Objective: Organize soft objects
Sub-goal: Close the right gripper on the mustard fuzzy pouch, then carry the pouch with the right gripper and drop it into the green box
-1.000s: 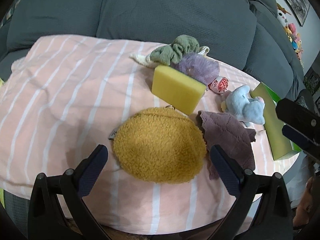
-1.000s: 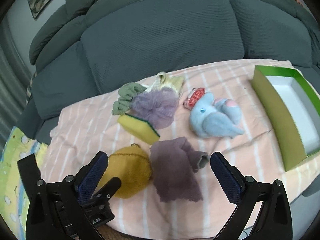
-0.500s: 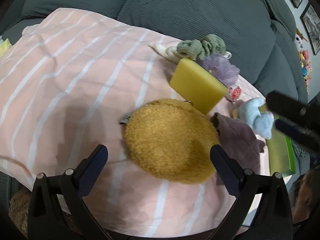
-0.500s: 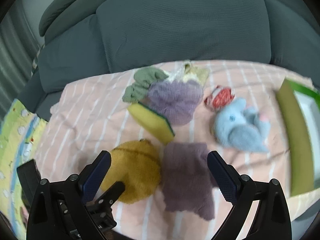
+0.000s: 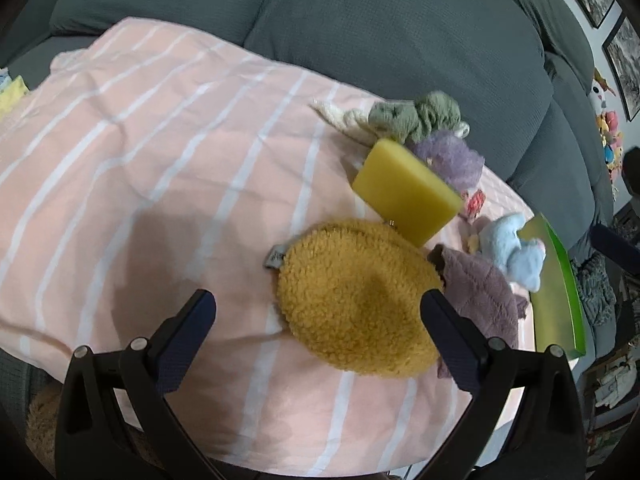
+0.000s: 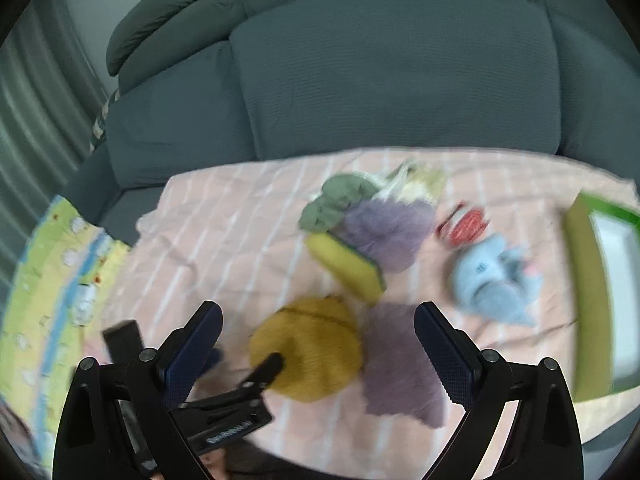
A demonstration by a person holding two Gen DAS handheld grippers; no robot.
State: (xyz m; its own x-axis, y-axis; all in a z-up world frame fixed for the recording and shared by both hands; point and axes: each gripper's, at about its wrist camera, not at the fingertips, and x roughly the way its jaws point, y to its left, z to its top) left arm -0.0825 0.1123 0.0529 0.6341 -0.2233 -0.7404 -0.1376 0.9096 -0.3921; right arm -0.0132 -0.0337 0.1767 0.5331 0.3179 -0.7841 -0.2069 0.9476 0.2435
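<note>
A fuzzy mustard pouch point(image 5: 352, 300) lies on the pink striped blanket point(image 5: 160, 160). My left gripper point(image 5: 317, 300) hangs open just above it, its right finger over the pouch's edge. A yellow sponge point(image 5: 404, 188), a purple cloth point(image 5: 480, 292) and a blue plush elephant point(image 5: 508, 248) lie close by. My right gripper point(image 6: 319, 312) hovers higher over the pouch point(image 6: 308, 348) and the purple cloth point(image 6: 400, 356). Its jaws are closing a little with nothing pressed between them. The left gripper point(image 6: 256, 376) shows below it in the right wrist view.
A purple loofah point(image 5: 448, 156), a green scrunchie point(image 5: 416, 116), a cream rope point(image 5: 344, 120) and a red-white item point(image 5: 474, 202) lie behind the sponge. A green box point(image 6: 588, 280) stands at the blanket's right end. Grey sofa cushions point(image 6: 400, 80) rise behind.
The left gripper has rolled and come closer to the mustard pouch. The right gripper has risen and swung, so the box slid towards the right edge; its fingers stand slightly nearer together.
</note>
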